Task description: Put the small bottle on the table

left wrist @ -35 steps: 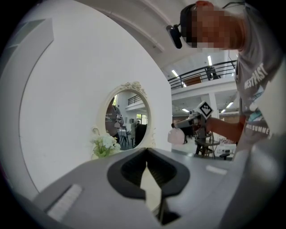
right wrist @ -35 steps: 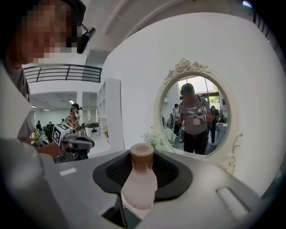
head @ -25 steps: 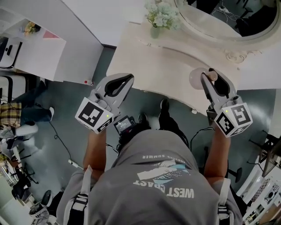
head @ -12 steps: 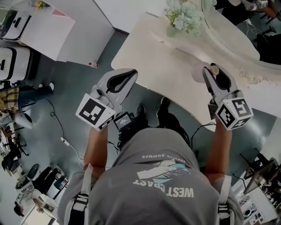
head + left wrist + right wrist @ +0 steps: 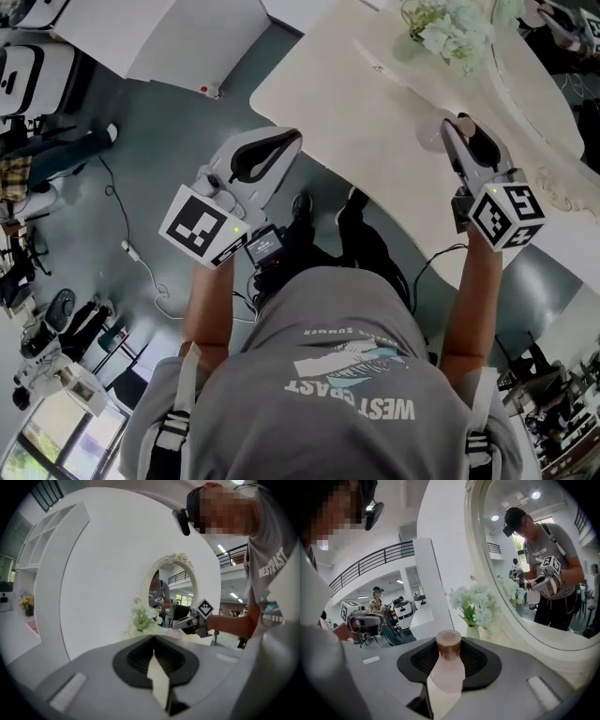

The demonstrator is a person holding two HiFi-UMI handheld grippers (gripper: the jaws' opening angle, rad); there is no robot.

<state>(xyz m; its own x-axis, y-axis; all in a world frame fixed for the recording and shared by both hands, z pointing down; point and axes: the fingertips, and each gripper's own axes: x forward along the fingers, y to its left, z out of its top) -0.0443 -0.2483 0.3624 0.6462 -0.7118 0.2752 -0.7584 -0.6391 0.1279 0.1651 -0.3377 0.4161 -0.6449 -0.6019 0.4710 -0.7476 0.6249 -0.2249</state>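
Note:
The small bottle [image 5: 446, 667], pale pink with a brown cap, stands between the jaws of my right gripper [image 5: 449, 644], which is shut on it. In the head view that gripper [image 5: 457, 127] hangs over the cream dressing table [image 5: 356, 103], bottle [image 5: 439, 136] at its tip, near the mirror's base. My left gripper [image 5: 292, 139] hovers at the table's front edge, over the floor. Its jaws meet at the tip [image 5: 153, 639] with nothing between them. The left gripper view shows the right gripper [image 5: 180, 623] out over the table.
A vase of pale flowers [image 5: 450, 33] stands at the back of the table beside the oval mirror [image 5: 534, 573]. A white cabinet [image 5: 178, 33] sits at the upper left. Cables [image 5: 141, 262] and wheeled equipment [image 5: 37, 347] lie on the grey floor at the left.
Both grippers have moved forward and down. The right one, still holding the bottle, went from the table's front edge to farther in over the top. The left one reached the table's edge.

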